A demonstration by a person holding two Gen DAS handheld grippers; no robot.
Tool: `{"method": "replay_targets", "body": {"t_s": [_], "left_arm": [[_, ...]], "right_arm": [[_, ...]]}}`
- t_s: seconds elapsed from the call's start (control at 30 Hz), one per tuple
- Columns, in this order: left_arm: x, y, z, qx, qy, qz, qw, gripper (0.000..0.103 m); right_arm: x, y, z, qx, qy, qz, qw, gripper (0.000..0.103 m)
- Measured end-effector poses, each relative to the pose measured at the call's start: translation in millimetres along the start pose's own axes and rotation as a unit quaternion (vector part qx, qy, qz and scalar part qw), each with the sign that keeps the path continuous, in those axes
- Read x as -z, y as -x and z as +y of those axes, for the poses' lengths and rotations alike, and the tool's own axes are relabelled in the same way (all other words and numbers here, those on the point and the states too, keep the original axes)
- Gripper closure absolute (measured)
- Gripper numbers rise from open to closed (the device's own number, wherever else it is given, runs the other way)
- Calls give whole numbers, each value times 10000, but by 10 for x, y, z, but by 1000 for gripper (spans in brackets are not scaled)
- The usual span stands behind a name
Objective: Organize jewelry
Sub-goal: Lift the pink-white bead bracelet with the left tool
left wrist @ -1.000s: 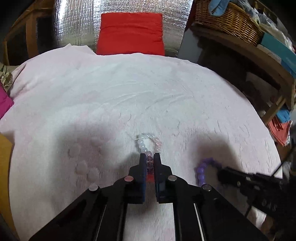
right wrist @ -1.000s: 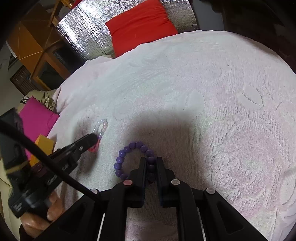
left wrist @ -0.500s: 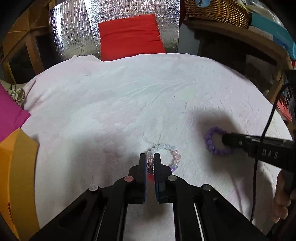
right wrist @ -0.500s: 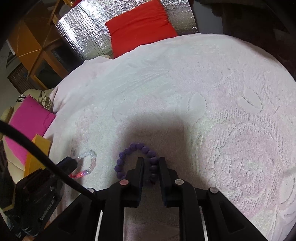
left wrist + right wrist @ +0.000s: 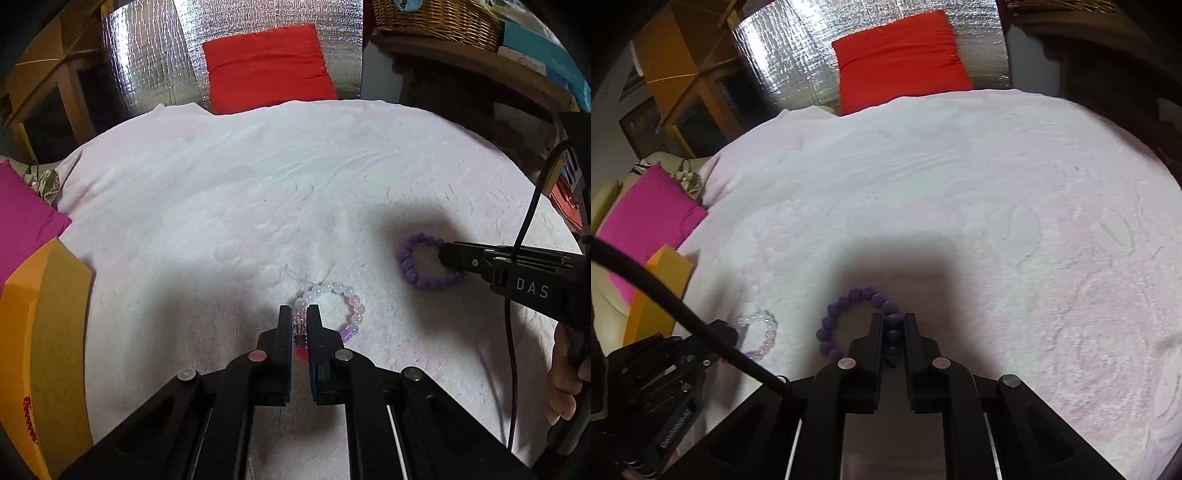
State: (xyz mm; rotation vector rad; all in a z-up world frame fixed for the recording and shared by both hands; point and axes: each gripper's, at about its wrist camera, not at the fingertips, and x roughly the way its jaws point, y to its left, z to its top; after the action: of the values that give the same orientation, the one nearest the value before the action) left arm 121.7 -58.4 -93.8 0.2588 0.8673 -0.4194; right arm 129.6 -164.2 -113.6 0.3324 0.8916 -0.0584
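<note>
A: Status on your left gripper [image 5: 299, 314]?

B: Clamped on the pale bead bracelet [image 5: 334, 308]; most of the loop hangs free beyond your fingertips, over the white towel [image 5: 258, 206].

A: Right?

B: Your right gripper [image 5: 892, 325] is pinched on the purple bead bracelet [image 5: 849, 314], same edge grip. Probably so each loop keeps its shape for placing near the orange box [image 5: 44, 332].

2 wrist views, close, sharing pale bedspread [image 5: 258, 192]

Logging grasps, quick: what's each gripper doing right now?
Left gripper: shut on the pale pink-and-white bead bracelet.
Right gripper: shut on the purple bead bracelet.
</note>
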Motion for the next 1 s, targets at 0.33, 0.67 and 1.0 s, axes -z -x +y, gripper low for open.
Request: {"method": "replay_targets", "body": {"t_s": [0.33,0.67,1.0], "left_arm": [[72,-119,113,-59,104,263,9996,95],[76,-140,143,-13,247,294,9993,48],[66,-132,143,337,330,217,9987,89]], "right_arm": [[-22,-65,-16,-162,-189,134,9996,90],[-4,-54,-24,-204,-171,131,9996,90],[24,-21,26,-247,68,46,9997,92]]}}
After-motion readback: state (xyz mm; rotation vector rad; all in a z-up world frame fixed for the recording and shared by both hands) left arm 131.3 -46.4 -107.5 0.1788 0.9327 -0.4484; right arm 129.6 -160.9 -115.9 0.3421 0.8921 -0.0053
